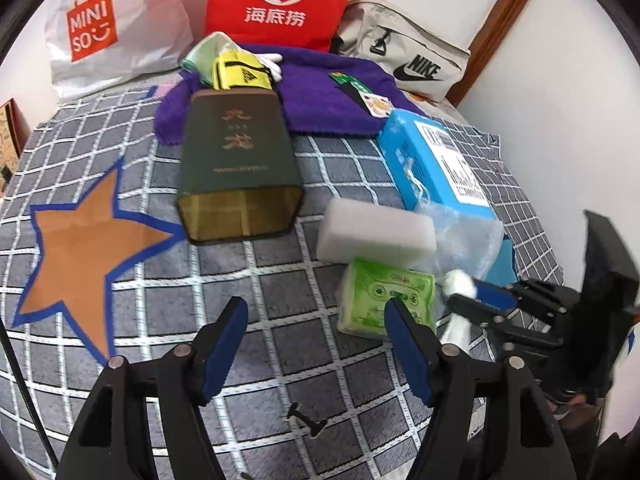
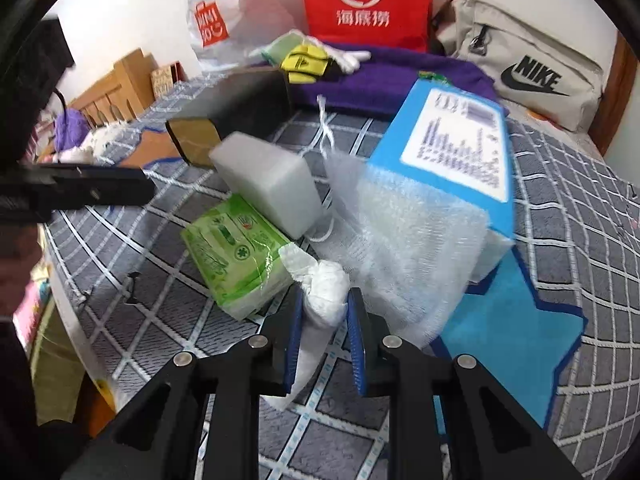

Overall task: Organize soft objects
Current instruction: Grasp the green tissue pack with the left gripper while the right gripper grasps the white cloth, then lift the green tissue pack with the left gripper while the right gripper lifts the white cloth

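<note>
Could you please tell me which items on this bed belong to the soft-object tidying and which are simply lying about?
Part of the job: white cloth bundle in the right gripper, green tissue pack, white sponge block, bubble wrap bag, purple towel.

Lying about: dark green tin, blue box, Nike bag, red Haidilao bag.

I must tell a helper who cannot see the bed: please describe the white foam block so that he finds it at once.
On the grey checked bedspread, find the dark green tin lying on its side. Just right of its open end sits the white foam block, leaning on the green tissue pack. Alone among its neighbours, it is plain white, solid, without print or wrapping.
</note>
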### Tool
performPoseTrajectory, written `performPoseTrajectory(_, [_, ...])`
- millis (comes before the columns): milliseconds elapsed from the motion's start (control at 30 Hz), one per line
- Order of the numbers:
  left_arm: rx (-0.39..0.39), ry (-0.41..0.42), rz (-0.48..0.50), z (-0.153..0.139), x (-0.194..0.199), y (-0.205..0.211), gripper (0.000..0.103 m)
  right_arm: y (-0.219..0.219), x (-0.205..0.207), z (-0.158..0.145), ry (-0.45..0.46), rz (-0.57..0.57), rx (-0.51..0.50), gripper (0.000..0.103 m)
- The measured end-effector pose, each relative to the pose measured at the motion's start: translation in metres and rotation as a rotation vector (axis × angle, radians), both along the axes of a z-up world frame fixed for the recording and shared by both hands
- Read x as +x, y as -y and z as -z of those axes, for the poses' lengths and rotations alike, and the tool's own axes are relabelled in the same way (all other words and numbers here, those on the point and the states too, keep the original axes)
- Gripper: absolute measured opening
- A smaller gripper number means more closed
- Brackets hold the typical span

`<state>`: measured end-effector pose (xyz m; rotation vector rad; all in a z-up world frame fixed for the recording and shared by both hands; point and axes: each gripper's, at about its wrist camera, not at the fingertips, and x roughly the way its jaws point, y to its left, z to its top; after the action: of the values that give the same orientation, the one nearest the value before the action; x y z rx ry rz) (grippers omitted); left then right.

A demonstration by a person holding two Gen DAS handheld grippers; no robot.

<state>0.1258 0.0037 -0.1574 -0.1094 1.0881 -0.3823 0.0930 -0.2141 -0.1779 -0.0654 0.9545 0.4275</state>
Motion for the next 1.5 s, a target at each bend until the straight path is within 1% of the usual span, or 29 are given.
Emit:
performPoseTrajectory(100, [-0.030, -0.032, 0.021, 0.009, 0.001, 0.012, 0.071, 0.012, -0.011, -0.010, 0.019, 0.007, 0.058, 0.022])
performPoseTrajectory(167, [-0.024, -0.041, 0.049, 0.015, 0.000, 0.025, 0.073, 0.019, -0.019, -0.013, 0.030, 0.019, 0.074, 0.022])
performPoseTrajectory(267, [-0.007, -0.036, 0.075, 0.020, 0.000, 0.038, 0.074, 0.028, -0.026, -0.013, 0.043, 0.033, 0.062, 0.022])
performPoseTrajectory(400, [-0.025, -0.028, 0.134, 0.021, -0.001, 0.054, 0.077, 0.046, -0.031, -0.009, 0.048, 0.073, 0.034, 0.022])
performPoseTrajectory(500, [0.021, -0.011, 0.159, 0.025, -0.002, 0.068, 0.080, 0.055, -0.031, -0.002, 0.030, 0.084, 0.043, 0.022])
performPoseTrajectory(600, [0.098, 0.001, 0.165, 0.030, -0.002, 0.081, 0.080, 0.059, -0.032, 0.008, 0.023, 0.089, 0.029, 0.022])
performPoseTrajectory(667, [0.155, 0.009, 0.161, 0.034, -0.002, 0.089, 0.081, 0.060, -0.033, 0.015, 0.016, 0.091, 0.021, 0.022])
performPoseTrajectory(733, [0.174, 0.013, 0.144, 0.035, -0.002, 0.092, 0.081, 0.061, -0.033, 0.021, 0.008, 0.093, 0.021, 0.022])
performPoseTrajectory(833, [0.166, 0.018, 0.115, 0.036, -0.002, 0.091, 0.081, 0.060, -0.031, 0.030, -0.015, 0.097, 0.027, 0.023])
performPoseTrajectory(867, [0.159, 0.018, 0.105, 0.036, -0.003, 0.089, 0.081, 0.059, -0.032, 0.031, -0.006, 0.098, 0.023, 0.024])
performPoseTrajectory(900, [0.154, 0.020, 0.093, 0.035, -0.003, 0.087, 0.079, 0.058, -0.033, 0.031, 0.000, 0.094, 0.025, 0.027])
performPoseTrajectory(933, [0.152, 0.021, 0.082, 0.036, -0.002, 0.085, 0.073, 0.057, -0.033, 0.031, -0.001, 0.089, 0.033, 0.030])
performPoseTrajectory(967, [0.144, 0.025, 0.068, 0.034, -0.004, 0.082, 0.073, 0.057, -0.033, 0.031, -0.002, 0.085, 0.043, 0.035])
performPoseTrajectory(1000, [0.138, 0.024, 0.064, 0.034, -0.005, 0.081, 0.073, 0.056, -0.034, 0.031, 0.000, 0.086, 0.045, 0.036])
performPoseTrajectory(1067, [0.117, 0.023, 0.049, 0.031, -0.010, 0.074, 0.072, 0.054, -0.035, 0.031, 0.010, 0.090, 0.032, 0.034])
performPoseTrajectory(1100, [0.114, 0.025, 0.045, 0.030, -0.013, 0.073, 0.072, 0.054, -0.036, 0.031, 0.016, 0.095, 0.022, 0.025])
performPoseTrajectory(1133, [0.114, 0.029, 0.037, 0.028, -0.016, 0.070, 0.072, 0.055, -0.036, 0.031, 0.013, 0.094, 0.022, 0.021])
performPoseTrajectory(1367, [0.109, 0.037, -0.011, 0.017, -0.030, 0.056, 0.072, 0.060, -0.044, 0.020, 0.018, 0.101, 0.047, 0.021])
performPoseTrajectory(1500, [0.082, 0.039, -0.055, 0.007, -0.032, 0.044, 0.071, 0.064, -0.047, 0.006, 0.033, 0.106, 0.076, 0.021])
